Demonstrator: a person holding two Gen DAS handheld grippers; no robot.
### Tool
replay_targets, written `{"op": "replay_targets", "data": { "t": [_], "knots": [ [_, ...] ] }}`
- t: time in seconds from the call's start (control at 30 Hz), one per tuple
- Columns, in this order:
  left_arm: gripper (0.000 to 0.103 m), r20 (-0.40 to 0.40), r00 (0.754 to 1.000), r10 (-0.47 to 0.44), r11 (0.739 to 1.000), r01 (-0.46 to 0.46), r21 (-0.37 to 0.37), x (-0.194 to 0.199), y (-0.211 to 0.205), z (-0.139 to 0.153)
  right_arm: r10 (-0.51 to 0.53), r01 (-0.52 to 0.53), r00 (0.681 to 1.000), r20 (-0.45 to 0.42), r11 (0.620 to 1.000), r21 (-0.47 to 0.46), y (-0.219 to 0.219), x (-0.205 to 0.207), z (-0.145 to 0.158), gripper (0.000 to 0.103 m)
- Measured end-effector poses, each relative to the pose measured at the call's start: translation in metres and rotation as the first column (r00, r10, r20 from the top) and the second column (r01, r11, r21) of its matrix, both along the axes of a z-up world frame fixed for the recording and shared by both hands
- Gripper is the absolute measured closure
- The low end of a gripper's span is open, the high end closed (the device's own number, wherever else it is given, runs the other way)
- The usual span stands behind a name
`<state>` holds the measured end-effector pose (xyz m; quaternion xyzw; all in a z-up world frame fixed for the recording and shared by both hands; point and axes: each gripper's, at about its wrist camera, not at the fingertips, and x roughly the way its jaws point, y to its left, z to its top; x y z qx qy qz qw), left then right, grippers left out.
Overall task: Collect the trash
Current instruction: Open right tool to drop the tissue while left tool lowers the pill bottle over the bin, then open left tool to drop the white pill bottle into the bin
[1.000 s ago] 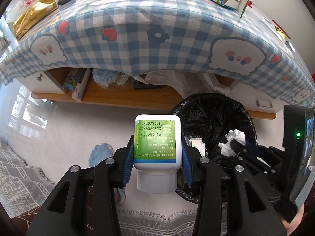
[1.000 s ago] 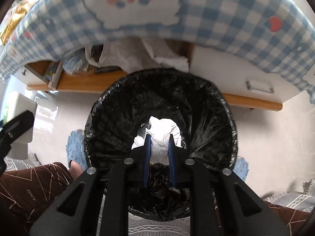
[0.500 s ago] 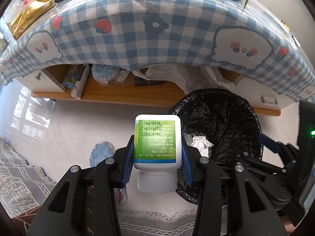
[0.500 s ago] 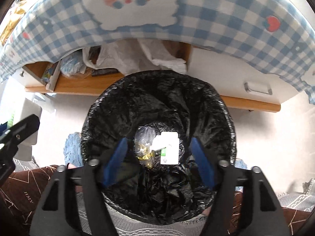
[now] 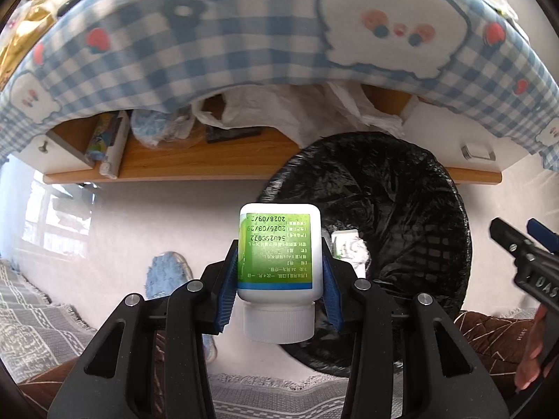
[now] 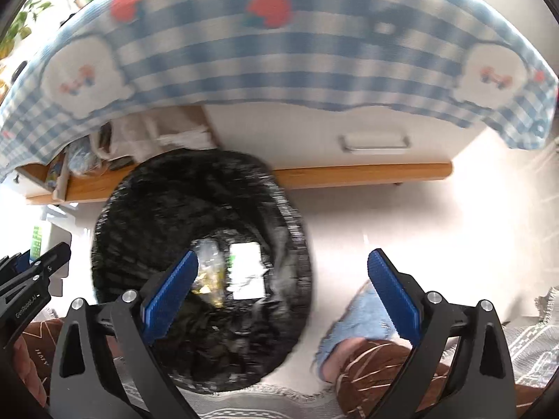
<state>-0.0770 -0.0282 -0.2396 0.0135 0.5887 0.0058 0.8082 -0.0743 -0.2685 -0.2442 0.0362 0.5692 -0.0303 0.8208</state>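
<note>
My left gripper (image 5: 277, 288) is shut on a white pill bottle (image 5: 278, 255) with a green label, held cap towards me just left of the black-lined trash bin (image 5: 412, 188). A white carton and crumpled tissue (image 5: 347, 246) lie inside the bin. My right gripper (image 6: 283, 289) is open and empty, over the bin's right rim (image 6: 297, 230); the view is blurred. A clear wrapper (image 6: 209, 276) and a white carton (image 6: 246, 270) lie at the bin's bottom. My right gripper also shows in the left wrist view (image 5: 524, 244) at the right edge.
A table with a blue checked cloth (image 5: 244, 35) hangs over the bin. A wooden shelf (image 5: 195, 160) below holds bags and boxes. White drawer with handle (image 6: 374, 141) is behind the bin. Blue slippers (image 5: 164, 276) and a grey rug (image 5: 35, 314) are on the floor.
My right gripper opened and dropped the white tissue into the bin, then swung right. My left gripper moved lower and closer to the bin with the bottle.
</note>
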Motion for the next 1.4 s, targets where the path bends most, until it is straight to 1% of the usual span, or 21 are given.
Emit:
{"op": "replay_targets", "data": {
  "t": [0.1, 0.23, 0.37, 0.5, 0.6, 0.83, 1.0, 1.03, 1.1, 1.2, 1.23, 1.33, 1.37, 1.4],
  "knots": [
    [0.062, -0.015, 1.0, -0.021, 1.0, 0.02, -0.013, 0.003, -0.016, -0.007, -0.023, 0.023, 1.0, 0.004, 1.0, -0.007, -0.016, 0.001, 0.005, 0.01],
    [0.062, -0.034, 0.998, -0.048, 0.999, 0.047, -0.026, 0.006, -0.038, -0.018, -0.023, 0.023, 0.999, 0.022, 0.999, -0.037, -0.03, 0.002, 0.018, 0.01],
    [0.062, -0.043, 0.996, -0.077, 0.997, 0.076, -0.032, 0.008, -0.059, -0.026, -0.04, 0.04, 0.999, 0.025, 0.999, -0.027, -0.045, 0.002, 0.026, 0.01],
    [0.062, -0.051, 0.993, -0.103, 0.994, 0.101, -0.031, 0.008, -0.075, -0.034, -0.058, 0.059, 0.998, 0.028, 0.998, -0.031, -0.052, 0.0, 0.03, 0.01],
    [0.062, -0.069, 0.991, -0.114, 0.993, 0.112, -0.03, 0.007, -0.083, -0.041, -0.053, 0.054, 0.998, 0.028, 0.997, -0.052, -0.054, -0.001, 0.032, 0.01],
    [0.062, -0.066, 0.987, -0.148, 0.988, 0.146, -0.041, 0.004, -0.095, -0.041, -0.062, 0.063, 0.998, 0.02, 0.996, -0.064, -0.056, -0.003, 0.031, 0.01],
    [0.06, -0.051, 0.988, -0.148, 0.989, 0.147, -0.026, 0.005, -0.098, -0.036, -0.05, 0.051, 0.999, 0.016, 0.996, -0.073, -0.052, -0.002, 0.029, 0.01],
    [0.059, -0.048, 0.988, -0.148, 0.989, 0.147, -0.027, 0.006, -0.098, -0.034, -0.048, 0.049, 0.999, 0.016, 0.996, -0.076, -0.051, -0.002, 0.029, 0.01],
    [0.048, -0.042, 0.988, -0.146, 0.989, 0.145, -0.019, 0.006, -0.097, -0.031, -0.044, 0.045, 0.999, 0.017, 0.996, -0.074, -0.049, -0.001, 0.029, 0.01],
    [0.039, -0.022, 0.989, -0.144, 0.99, 0.144, 0.009, 0.007, -0.096, -0.024, -0.038, 0.039, 0.999, 0.022, 0.997, -0.069, -0.047, 0.0, 0.031, 0.01],
    [0.033, -0.013, 0.989, -0.144, 0.989, 0.144, 0.015, 0.008, -0.095, -0.021, -0.033, 0.035, 0.999, 0.024, 0.997, -0.066, -0.045, 0.0, 0.032, 0.01],
    [0.024, 0.024, 0.99, -0.14, 0.989, 0.139, 0.044, 0.009, -0.088, -0.007, -0.019, 0.021, 0.999, 0.042, 0.998, -0.052, -0.041, 0.003, 0.038, 0.01],
    [0.018, 0.031, 0.991, -0.127, 0.991, 0.126, 0.038, 0.011, -0.084, -0.002, -0.016, 0.018, 0.999, 0.052, 0.999, -0.048, -0.04, 0.003, 0.041, 0.009],
    [0.015, 0.04, 0.993, -0.115, 0.993, 0.114, 0.027, 0.013, -0.08, 0.004, -0.011, 0.014, 0.998, 0.065, 0.999, -0.044, -0.038, 0.004, 0.046, 0.01]
  ]
}}
